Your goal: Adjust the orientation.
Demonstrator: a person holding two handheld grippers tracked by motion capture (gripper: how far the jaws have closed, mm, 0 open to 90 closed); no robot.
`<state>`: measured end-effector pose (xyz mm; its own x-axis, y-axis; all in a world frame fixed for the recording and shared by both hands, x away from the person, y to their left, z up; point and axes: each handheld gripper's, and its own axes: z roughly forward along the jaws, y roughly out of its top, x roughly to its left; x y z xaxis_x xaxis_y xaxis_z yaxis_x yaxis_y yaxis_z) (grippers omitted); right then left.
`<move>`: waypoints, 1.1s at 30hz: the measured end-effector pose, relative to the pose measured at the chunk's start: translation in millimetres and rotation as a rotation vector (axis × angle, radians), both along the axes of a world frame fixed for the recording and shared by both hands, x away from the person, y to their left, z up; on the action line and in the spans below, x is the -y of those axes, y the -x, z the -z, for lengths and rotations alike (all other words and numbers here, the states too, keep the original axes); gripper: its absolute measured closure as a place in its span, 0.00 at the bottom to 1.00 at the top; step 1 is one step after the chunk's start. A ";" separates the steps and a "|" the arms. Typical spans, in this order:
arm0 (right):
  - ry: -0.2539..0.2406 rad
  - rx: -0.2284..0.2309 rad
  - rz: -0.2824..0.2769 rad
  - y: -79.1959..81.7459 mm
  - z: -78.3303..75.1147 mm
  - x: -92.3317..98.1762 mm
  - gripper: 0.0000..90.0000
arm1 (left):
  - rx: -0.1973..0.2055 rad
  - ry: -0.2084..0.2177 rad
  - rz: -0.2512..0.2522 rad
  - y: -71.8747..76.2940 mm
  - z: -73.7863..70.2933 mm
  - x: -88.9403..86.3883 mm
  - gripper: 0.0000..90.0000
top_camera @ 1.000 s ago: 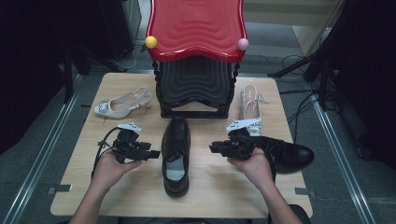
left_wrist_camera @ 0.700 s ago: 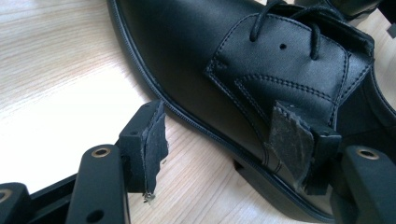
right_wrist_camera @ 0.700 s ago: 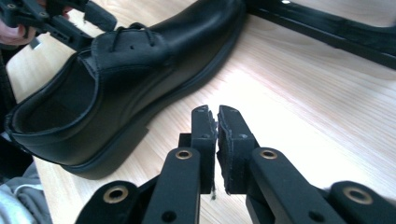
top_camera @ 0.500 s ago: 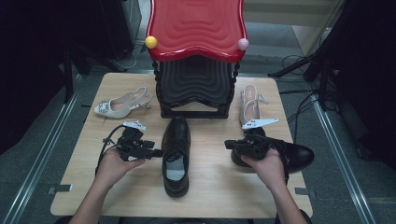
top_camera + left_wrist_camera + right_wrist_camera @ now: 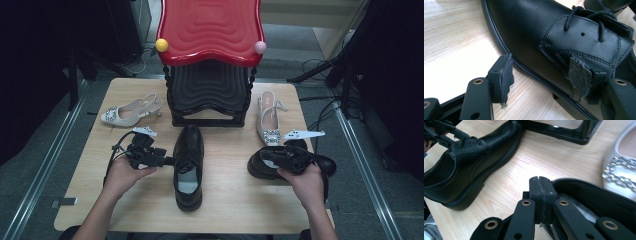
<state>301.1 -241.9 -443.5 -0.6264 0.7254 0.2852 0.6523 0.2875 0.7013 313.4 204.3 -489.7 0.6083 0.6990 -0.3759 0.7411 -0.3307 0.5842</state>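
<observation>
Left claw (image 5: 167, 161) sits at the left flank of the centre black lace-up shoe (image 5: 188, 165), which lies mid-table, toe toward the black stand (image 5: 209, 97). In the left gripper view the jaws stand wide apart: 1 pad (image 5: 506, 75) hangs just off the sole edge over bare wood, the other pad (image 5: 580, 75) lies against the upper near the lace flap. Contact on that far side looks like touch, but the near pad is clear of the leather, so no grip on the shoe. Heel and most of the sole are cut off at that view's frame edge. Right claw (image 5: 540, 195) is fully closed, pads pressed flat together with nothing between them; its jaws have just been closing. It sits just at the rim of the second black shoe (image 5: 267, 162) on the right side of the table (image 5: 235, 200). In the high view the right hand (image 5: 305, 182) and gripper body cover much of that shoe, so its toe and laces are hard to make out. Whether the closed tips touch the rim I cannot tell. 2 pale jewelled slingbacks flank the stand: 1 at left (image 5: 131, 111), 1 at right (image 5: 270, 120), the latter partly cropped in the right gripper view. The red seat (image 5: 210, 30) hides the stand's top.
</observation>
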 end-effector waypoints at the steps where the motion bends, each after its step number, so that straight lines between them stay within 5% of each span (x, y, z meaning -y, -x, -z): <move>1: 0.004 0.000 0.003 0.5 0.5 1.5 1.00 | -0.002 0.000 -0.001 -0.3 0.5 0.5 0.41; 14: 0.048 -0.069 0.016 -8.6 28.1 1.2 1.00 | 0.003 -0.019 0.009 -2.4 0.9 2.5 0.41; 33: 0.007 -0.118 -0.041 -9.1 27.7 -8.9 1.00 | 0.003 -0.019 -0.001 -0.3 1.3 -1.7 0.41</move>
